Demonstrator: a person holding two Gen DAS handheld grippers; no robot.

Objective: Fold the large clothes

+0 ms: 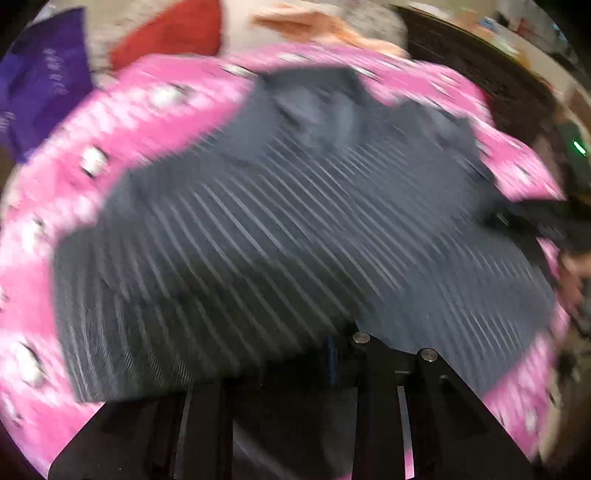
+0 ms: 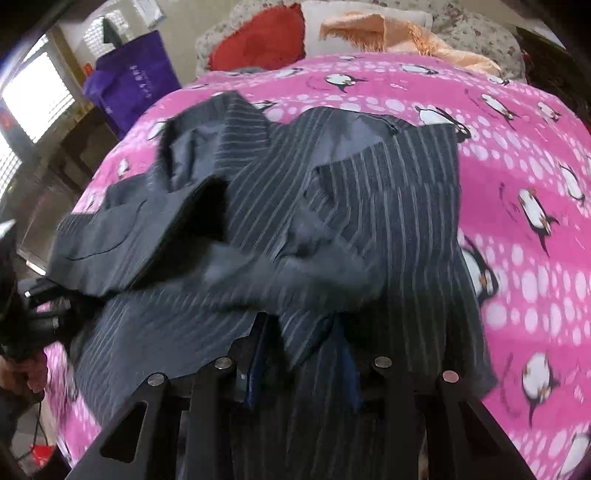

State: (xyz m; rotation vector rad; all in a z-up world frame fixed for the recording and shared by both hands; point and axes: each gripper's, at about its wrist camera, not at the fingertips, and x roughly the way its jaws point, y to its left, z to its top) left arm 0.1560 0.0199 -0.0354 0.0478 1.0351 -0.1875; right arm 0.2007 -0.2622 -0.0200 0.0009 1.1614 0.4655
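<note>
Across a bed [image 2: 517,155] covered by a pink penguin-print blanket [image 2: 535,258] lies the task's garment, a large dark grey pinstriped piece of clothing [image 2: 388,221], spread over most of the middle of the bedding. Its long axis runs away from both cameras toward the pillows: a red pillow [image 2: 262,37] and a peach fringed cloth [image 2: 376,29] sit at the far end, and a purple bag [image 2: 129,81] stands beyond the bed's left corner.

The garment's far end is rumpled, with plain grey lining turned outward and one flap folded over on the left. Its near hem reaches both tools.

The right hand-held gripper [image 2: 299,354] sits at the near hem, and striped cloth bunches between its blue-edged fingers [image 2: 347,365]; it appears clamped on the fabric, with the rest of the garment stretching straight ahead of it.

The left hand-held gripper [image 1: 332,354] is at the near edge of the same garment [image 1: 295,229]. This view is heavily motion-blurred and cloth drapes over the fingertips, so I cannot tell whether they are apart or pinching.

Both tools are about equally near the hem, so a fold would likely carry this near edge forward along the garment's length.
</note>
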